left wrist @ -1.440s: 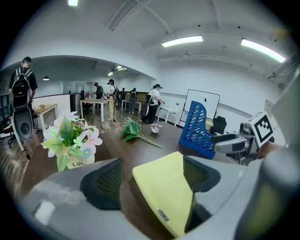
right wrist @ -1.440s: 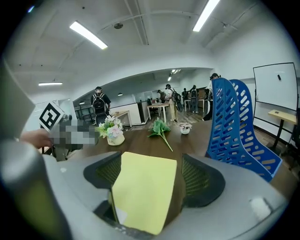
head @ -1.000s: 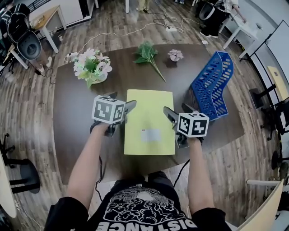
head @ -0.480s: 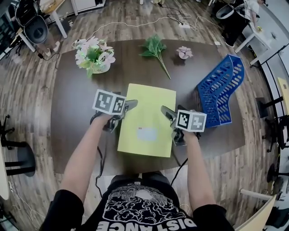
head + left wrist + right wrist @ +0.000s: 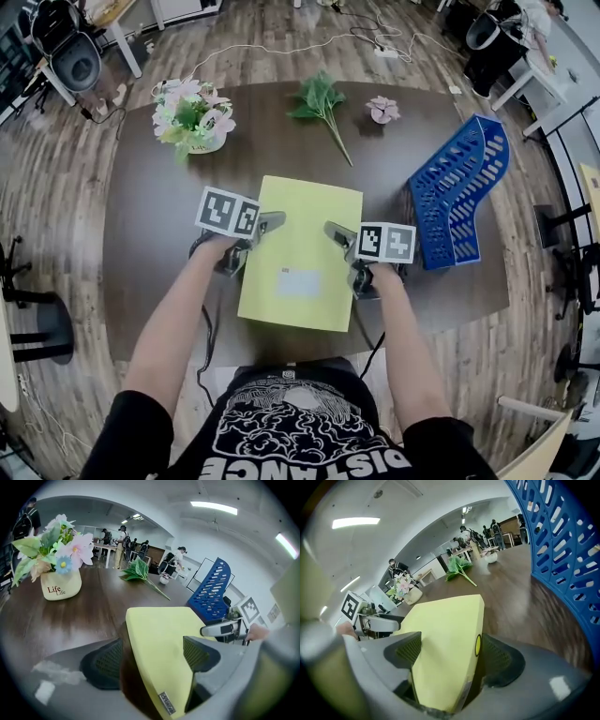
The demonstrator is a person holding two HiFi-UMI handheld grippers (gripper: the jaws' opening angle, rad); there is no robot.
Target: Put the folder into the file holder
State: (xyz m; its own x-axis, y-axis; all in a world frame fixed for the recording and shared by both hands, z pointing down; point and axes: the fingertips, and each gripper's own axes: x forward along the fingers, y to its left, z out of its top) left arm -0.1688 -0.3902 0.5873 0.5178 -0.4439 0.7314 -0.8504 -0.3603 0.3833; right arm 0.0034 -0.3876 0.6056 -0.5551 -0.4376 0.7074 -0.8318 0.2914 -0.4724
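Observation:
The yellow folder (image 5: 300, 253) lies on the dark wooden table (image 5: 150, 253) in front of me, with a white label near its front. My left gripper (image 5: 267, 223) is at the folder's left edge, and in the left gripper view the folder (image 5: 164, 648) runs between its widely spread jaws. My right gripper (image 5: 333, 232) is at the right edge; its jaws also stand apart around the folder (image 5: 440, 639). The folder's edges look slightly raised off the table. The blue file holder (image 5: 459, 187) lies tipped over at the table's right, apart from both grippers.
A pot of flowers (image 5: 192, 120) stands at the back left, a green sprig (image 5: 319, 101) and a small pink flower (image 5: 382, 110) lie at the back middle. Office chairs, desks and cables surround the table on the wooden floor.
My right gripper has moved left, further over the folder's right edge. The folder has turned slightly, its near end swinging left. The left gripper stays at the left edge.

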